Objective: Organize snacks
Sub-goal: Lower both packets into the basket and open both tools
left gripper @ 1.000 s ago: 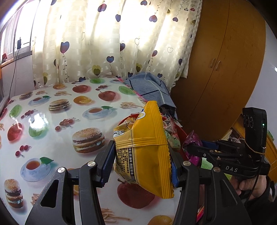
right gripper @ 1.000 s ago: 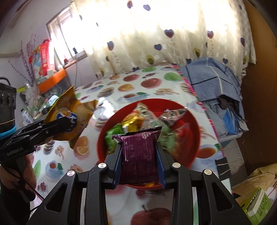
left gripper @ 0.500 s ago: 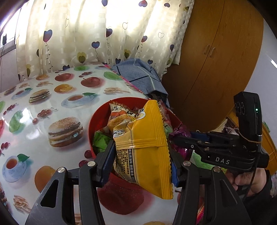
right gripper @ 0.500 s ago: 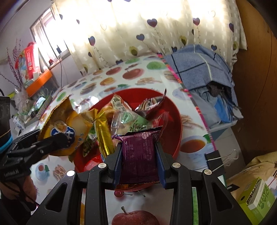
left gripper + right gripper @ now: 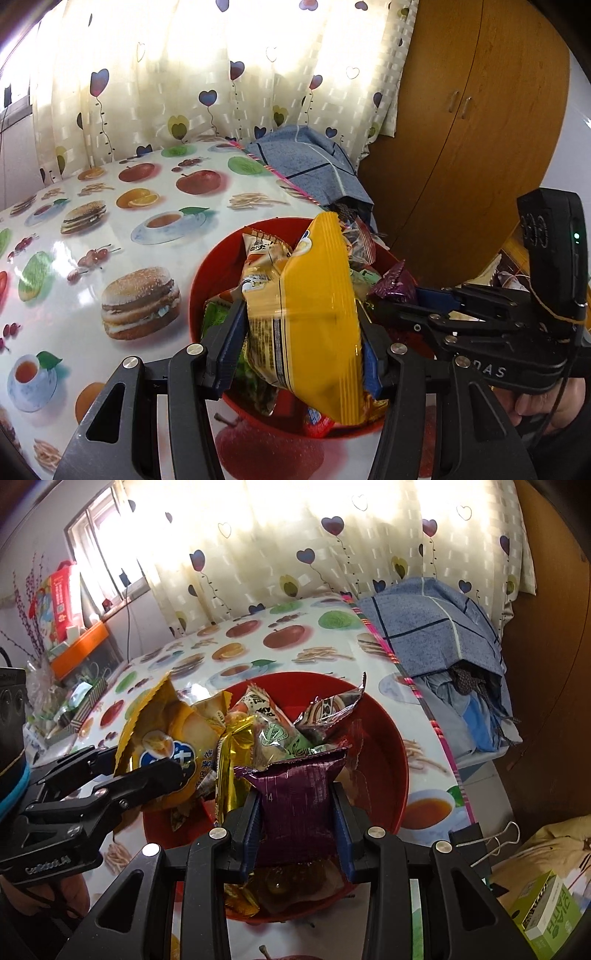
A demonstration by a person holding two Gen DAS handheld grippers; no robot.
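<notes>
Both sets of jaws are squeezed tight on a snack pack. L gripper (image 5: 301,354) pinches a yellow chip bag (image 5: 314,317) by its two sides. R gripper (image 5: 297,830) pinches a purple snack pack (image 5: 299,805) the same way.

Lots of stuff sits around. Both packs hang over a red bowl (image 5: 218,273) full of other snacks. From the right wrist cam, a gold foil pack (image 5: 232,764) stands just at 9 o'clock of the purple one, touching it or nearly so. A clear green-label pack (image 5: 275,734) & a silver crinkly pack (image 5: 328,709) poke up at 12 o'clock, right in the way. At 9 o'clock the L gripper reaches in with the yellow bag. From the left wrist cam, the R gripper (image 5: 397,295) comes in at 3 o'clock, very near the yellow bag.

Under the bowl is a table w/ a food-picture cloth (image 5: 140,236). A blue cloth (image 5: 432,627) lies on a heap at the far table corner. A heart curtain (image 5: 207,74) hangs behind, & a wood cabinet (image 5: 472,147) stands at 1 o'clock in the left cam. A green box (image 5: 546,915) sits low at 4 o'clock in the right cam.

The yellow bag's long side runs from 6 to 12 o'clock, top edge leaning away to the bowl's far side. The purple pack also runs 6 to 12, its crimped top flaring wide & pointing at the bowl's middle.
</notes>
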